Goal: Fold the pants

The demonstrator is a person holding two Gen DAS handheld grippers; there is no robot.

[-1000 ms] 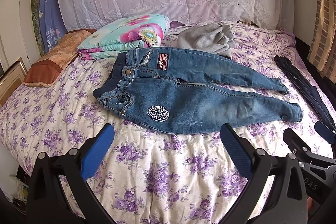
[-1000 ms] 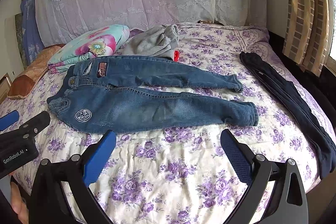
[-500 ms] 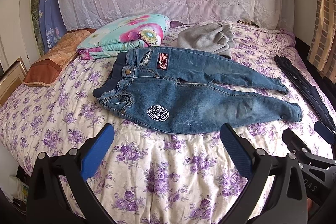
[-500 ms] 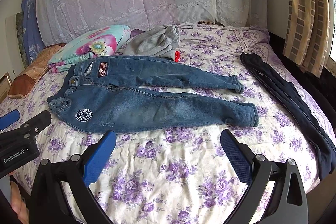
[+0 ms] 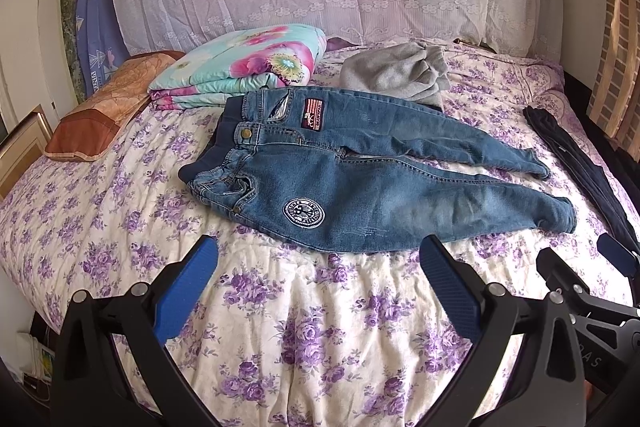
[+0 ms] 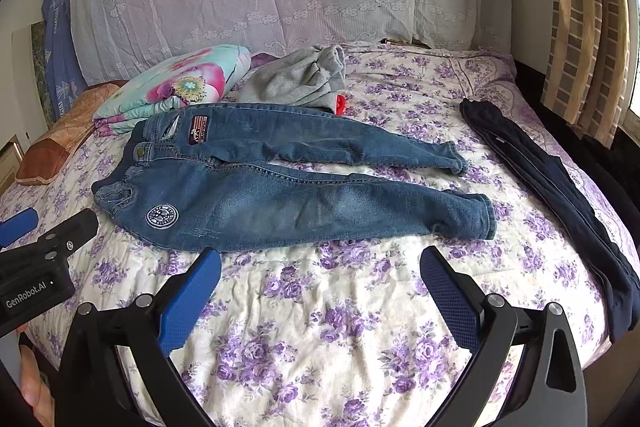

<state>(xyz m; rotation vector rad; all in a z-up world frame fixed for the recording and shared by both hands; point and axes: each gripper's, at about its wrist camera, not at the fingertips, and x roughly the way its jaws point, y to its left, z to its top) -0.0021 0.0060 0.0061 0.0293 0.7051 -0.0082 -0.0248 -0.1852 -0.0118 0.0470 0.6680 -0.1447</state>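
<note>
- The bed (image 5: 100, 227) holds the blue jeans (image 5: 360, 187), flat in the middle, legs to your right.
- Your left tongs (image 5: 320, 279) hover wide, holding nothing.
- Your right tongs (image 6: 320, 283) hover wide beside them, near the jeans.

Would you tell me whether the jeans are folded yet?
Not yet: the jeans lie spread flat on the bed, both legs extended side by side.

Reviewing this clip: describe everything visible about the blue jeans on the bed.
The jeans are small, faded blue denim, lying flat and unfolded on the floral bedspread, waistband left, legs running right and slightly apart. A round white patch sits on the near hip, a red striped patch near the far pocket. The waist edge touches the folded floral quilt; neither set of tongs touches them.
</note>
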